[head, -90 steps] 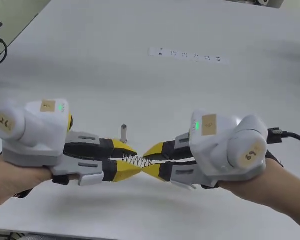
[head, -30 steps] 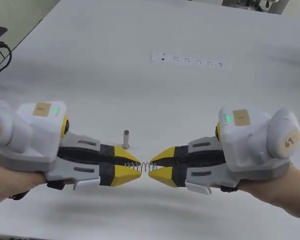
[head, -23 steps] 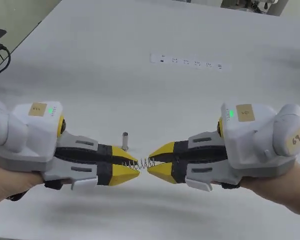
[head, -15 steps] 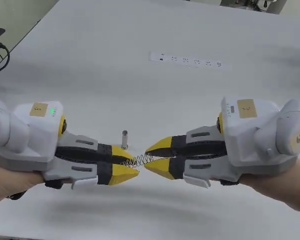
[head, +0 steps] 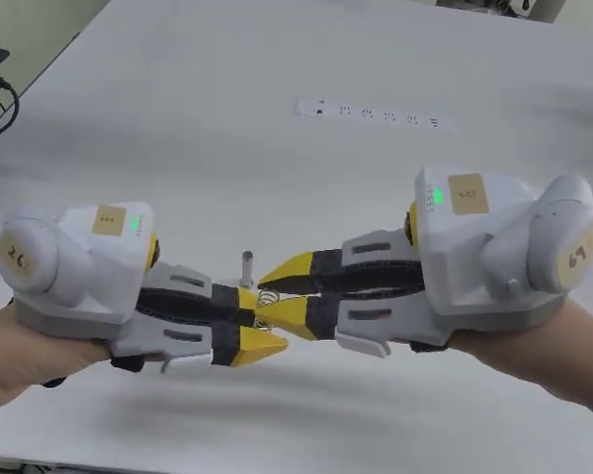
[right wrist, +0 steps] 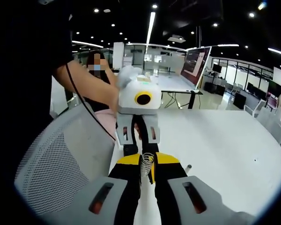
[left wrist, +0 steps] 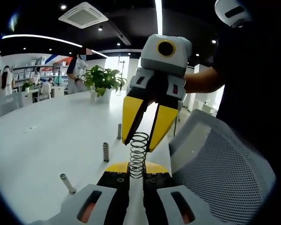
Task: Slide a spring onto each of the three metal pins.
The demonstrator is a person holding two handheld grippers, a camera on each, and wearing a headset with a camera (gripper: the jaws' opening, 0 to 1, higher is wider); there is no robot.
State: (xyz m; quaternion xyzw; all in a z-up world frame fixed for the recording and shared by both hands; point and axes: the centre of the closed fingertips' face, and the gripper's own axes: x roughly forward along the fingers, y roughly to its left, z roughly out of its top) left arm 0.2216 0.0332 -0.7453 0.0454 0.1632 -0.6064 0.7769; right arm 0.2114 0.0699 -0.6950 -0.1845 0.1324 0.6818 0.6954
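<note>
My left claw [left wrist: 136, 169] pinches the spring [left wrist: 139, 152] above the worktop [head: 277, 168]; my right claw [left wrist: 139, 143] straddles its far end, whether clenched I cannot tell. Squeezed endways, it could buckle and shoot free, missing the pin [head: 246, 267]

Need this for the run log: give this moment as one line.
left gripper: shut on spring | right gripper: jaws flank spring's other end, grip unclear | pin: upright on table
</note>
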